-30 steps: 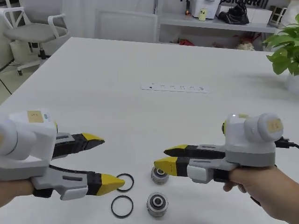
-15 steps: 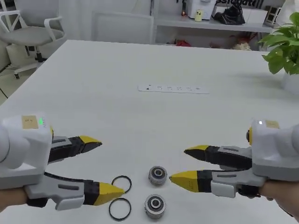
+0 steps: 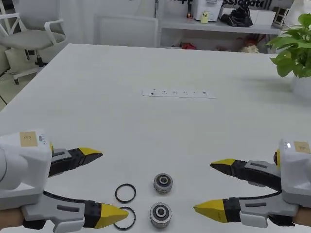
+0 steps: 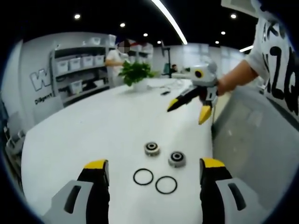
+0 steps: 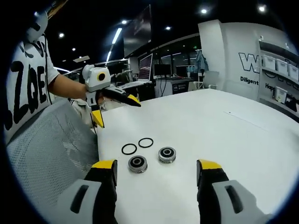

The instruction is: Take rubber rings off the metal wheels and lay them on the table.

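1. The left gripper [image 3: 104,184], white and grey with yellow tips, has its two jaws spread wide with nothing between them. Its lower tip hangs over the near thin black rubber ring [image 3: 134,218].
2. The right gripper [image 3: 210,187] looks the same, and its jaws are also wide apart and empty.
3. A second ago the right gripper's yellow tips were just beside the far small silver metal wheel [image 3: 163,182]. Now that gripper has pulled back to the right and is well apart from both wheels. The left gripper has hardly moved.
4. I think this means the job is about done. Both rings are off, and no rubber seems to be left on the far wheel or on the near small silver metal wheel [image 3: 160,213].
5. The far thin black rubber ring [image 3: 116,193] and the near one lie on the white table [image 3: 155,126], just left of the wheels. They are close together, and neither touches a wheel.
6. Each ring lies flat with its hole facing up. A ring is round, so it has no long side. The wheels also lie flat, with the middle hole pointing up
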`<action>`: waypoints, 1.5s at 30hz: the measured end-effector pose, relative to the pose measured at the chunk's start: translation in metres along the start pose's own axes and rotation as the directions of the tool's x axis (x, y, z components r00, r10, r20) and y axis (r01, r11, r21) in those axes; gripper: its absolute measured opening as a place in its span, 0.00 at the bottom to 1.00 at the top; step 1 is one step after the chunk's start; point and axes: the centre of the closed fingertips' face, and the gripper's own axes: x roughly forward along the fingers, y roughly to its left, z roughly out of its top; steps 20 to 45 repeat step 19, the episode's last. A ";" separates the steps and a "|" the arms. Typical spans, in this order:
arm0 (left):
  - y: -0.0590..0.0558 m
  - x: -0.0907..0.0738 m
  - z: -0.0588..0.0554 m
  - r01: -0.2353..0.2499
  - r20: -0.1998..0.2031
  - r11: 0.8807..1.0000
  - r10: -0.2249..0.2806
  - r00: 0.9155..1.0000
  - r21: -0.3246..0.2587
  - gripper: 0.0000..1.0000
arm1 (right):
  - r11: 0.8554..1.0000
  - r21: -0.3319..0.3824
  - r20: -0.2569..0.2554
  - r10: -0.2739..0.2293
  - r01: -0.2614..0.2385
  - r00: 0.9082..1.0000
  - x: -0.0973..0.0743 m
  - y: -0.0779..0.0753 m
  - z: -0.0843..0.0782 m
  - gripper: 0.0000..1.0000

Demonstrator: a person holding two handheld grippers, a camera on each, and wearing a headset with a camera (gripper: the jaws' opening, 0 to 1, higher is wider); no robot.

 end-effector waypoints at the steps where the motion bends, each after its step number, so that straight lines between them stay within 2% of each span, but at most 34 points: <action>1: 0.000 0.000 -0.001 -0.002 0.000 1.000 0.002 1.000 0.001 0.81 | 1.000 -0.001 -0.002 0.000 0.000 1.000 -0.001 0.001 -0.001 0.67; 11: -0.002 -0.008 -0.010 -0.015 -0.012 1.000 0.015 1.000 0.008 0.88 | 1.000 -0.010 -0.020 -0.016 0.016 1.000 -0.011 0.002 -0.016 0.75; 19: -0.005 -0.009 -0.015 -0.016 -0.018 1.000 0.016 1.000 0.013 0.92 | 1.000 -0.002 -0.028 -0.026 0.026 0.999 -0.015 0.003 -0.022 0.81; 45: -0.005 -0.009 -0.015 -0.016 -0.018 1.000 0.016 1.000 0.013 0.92 | 1.000 -0.002 -0.028 -0.026 0.026 0.999 -0.015 0.003 -0.022 0.81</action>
